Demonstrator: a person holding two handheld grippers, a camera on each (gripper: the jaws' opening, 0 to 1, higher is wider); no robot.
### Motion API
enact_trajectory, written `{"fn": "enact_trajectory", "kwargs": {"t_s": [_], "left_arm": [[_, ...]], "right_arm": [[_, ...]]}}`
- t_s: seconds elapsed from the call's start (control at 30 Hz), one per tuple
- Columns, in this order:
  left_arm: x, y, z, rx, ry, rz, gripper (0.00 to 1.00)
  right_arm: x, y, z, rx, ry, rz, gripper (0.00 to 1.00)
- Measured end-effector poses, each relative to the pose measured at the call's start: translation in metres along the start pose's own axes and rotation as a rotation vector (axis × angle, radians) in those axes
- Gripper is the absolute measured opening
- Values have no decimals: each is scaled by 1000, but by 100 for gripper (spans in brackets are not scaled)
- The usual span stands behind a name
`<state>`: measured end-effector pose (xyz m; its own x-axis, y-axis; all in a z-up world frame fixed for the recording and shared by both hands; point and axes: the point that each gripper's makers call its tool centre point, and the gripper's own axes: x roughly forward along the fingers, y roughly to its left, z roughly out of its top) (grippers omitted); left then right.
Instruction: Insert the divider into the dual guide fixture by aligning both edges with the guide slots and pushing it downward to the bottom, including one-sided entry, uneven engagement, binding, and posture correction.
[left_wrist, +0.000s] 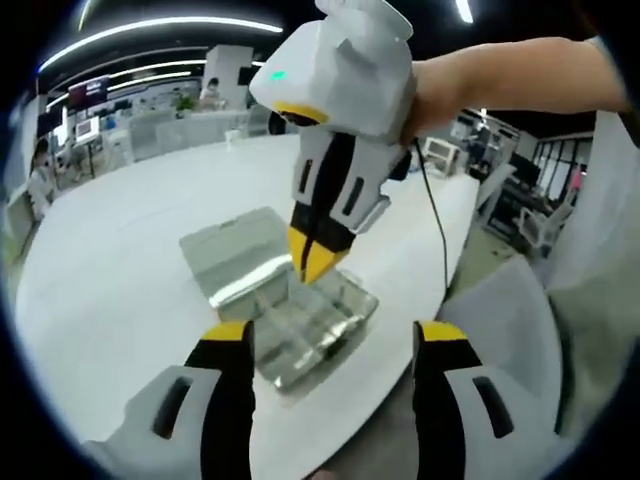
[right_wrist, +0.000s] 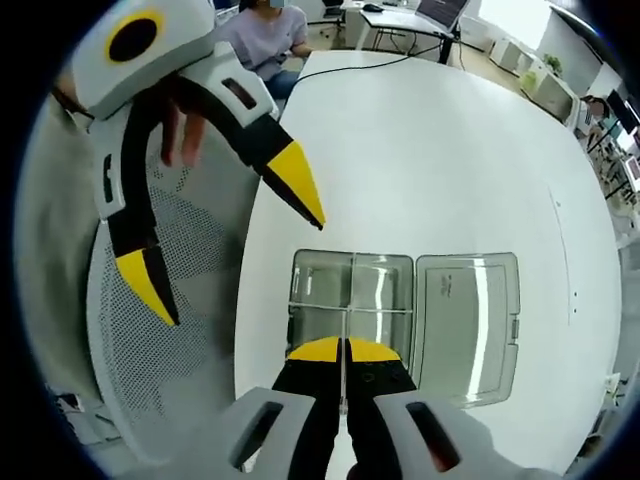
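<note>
My right gripper (right_wrist: 343, 352) is clamped on the thin clear plastic divider (right_wrist: 344, 330), standing it edge-down in the clear compartmented plastic box (right_wrist: 350, 290) with its lid open on the white round tabletop (right_wrist: 450, 160). It looks only partly seated, so pushing it to the bottom remains. My left gripper (left_wrist: 335, 335) hangs open and empty; the right gripper view shows the divider's thin edge, which I can't make out from the left gripper view.

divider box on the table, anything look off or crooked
Nothing stands out. The clear plastic box lies flat on the white table with its lid open beside it. The right hand-held gripper, jaws closed, holds the thin divider upright over the box. The left hand-held gripper hovers open.
</note>
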<state>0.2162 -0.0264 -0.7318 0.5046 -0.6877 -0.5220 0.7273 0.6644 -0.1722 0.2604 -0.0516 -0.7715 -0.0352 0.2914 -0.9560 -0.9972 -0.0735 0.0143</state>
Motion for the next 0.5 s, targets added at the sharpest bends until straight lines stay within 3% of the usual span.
{"fn": "enact_trajectory", "kwargs": {"t_s": [0.5], "left_arm": [[0,4,-3,-18,0,4,62]], "right_arm": [[7,-6,-4,4,-1,1,0]]}}
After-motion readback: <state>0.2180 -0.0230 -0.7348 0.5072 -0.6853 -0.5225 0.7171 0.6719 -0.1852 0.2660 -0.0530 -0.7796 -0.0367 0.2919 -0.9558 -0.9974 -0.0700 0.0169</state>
